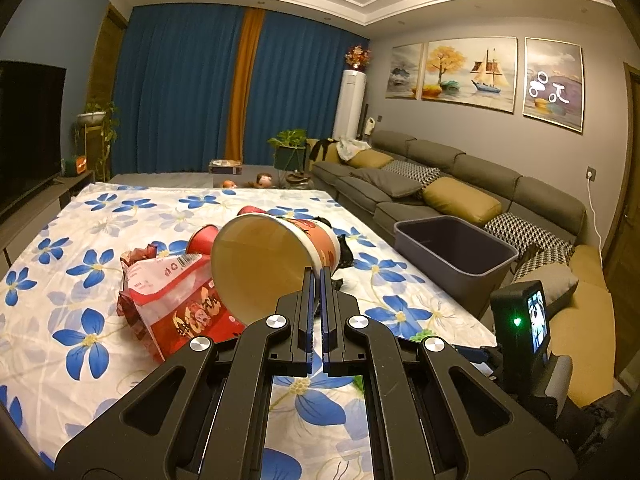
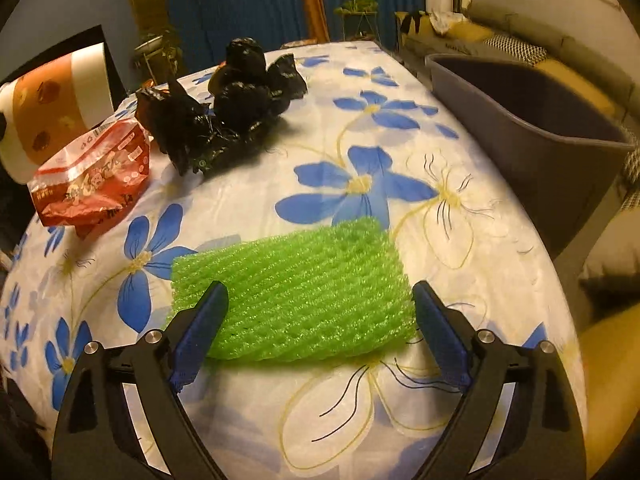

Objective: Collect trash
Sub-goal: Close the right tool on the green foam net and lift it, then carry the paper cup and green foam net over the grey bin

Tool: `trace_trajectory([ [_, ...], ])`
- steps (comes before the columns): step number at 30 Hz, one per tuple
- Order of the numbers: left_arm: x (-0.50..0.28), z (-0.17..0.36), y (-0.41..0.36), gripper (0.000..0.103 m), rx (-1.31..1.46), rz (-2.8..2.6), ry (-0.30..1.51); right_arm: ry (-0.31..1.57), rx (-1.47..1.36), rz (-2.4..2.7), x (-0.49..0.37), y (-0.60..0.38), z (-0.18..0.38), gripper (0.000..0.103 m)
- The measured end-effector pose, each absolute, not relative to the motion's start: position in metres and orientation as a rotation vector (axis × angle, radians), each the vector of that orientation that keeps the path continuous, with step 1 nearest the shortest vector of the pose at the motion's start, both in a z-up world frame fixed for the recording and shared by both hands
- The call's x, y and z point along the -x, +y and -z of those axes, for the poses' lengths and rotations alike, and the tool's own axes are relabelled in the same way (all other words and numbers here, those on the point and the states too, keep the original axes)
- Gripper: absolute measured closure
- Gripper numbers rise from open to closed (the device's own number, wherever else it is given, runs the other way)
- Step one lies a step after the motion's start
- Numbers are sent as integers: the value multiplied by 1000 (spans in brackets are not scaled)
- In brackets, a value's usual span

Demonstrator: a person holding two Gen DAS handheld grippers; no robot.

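Foam netting (image 2: pixel 292 292), the green bit, lay flat on the flowered worktop (image 2: pixel 360 140) at the near edge, right between the wide-open jaws of the right hand-held gripper (image 2: pixel 320 296), nothing pinched yet. Best bet was dropping lower and squeezing its middle, since it'd squash easily. Left hand-held gripper (image 1: pixel 316 280) was clamped on the paper tub (image 1: pixel 272 256) rim, with the grey bin (image 2: pixel 532 120) far right.

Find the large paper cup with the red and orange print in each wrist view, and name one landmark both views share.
Left wrist view: the paper cup sits at centre, tipped with its open mouth toward the camera, its rim pinched in the left gripper.
Right wrist view: the cup is at the far left edge, above the red snack bag.
Shared landmark: the grey bin.
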State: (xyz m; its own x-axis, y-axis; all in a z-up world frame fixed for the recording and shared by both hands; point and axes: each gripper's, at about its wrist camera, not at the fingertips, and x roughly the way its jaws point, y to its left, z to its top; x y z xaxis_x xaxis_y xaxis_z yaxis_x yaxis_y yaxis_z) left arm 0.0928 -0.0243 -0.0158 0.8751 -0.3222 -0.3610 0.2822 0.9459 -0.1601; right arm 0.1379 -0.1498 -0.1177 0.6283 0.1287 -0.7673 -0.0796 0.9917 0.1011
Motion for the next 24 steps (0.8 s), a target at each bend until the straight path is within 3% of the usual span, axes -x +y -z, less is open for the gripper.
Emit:
trace_trajectory([
  [4, -92, 16, -25, 101, 105, 316, 395, 864, -73, -130, -133, -149, 117, 30],
  [8, -91, 15, -26, 101, 104, 315, 393, 856, -99, -193, -130, -145, 115, 64],
  [11, -91, 14, -26, 101, 102, 316, 392, 832, -91, -215, -127, -139, 111, 77],
  [24, -108, 7, -54, 101, 86, 381, 377, 655, -77, -186, -119, -170, 55, 80],
])
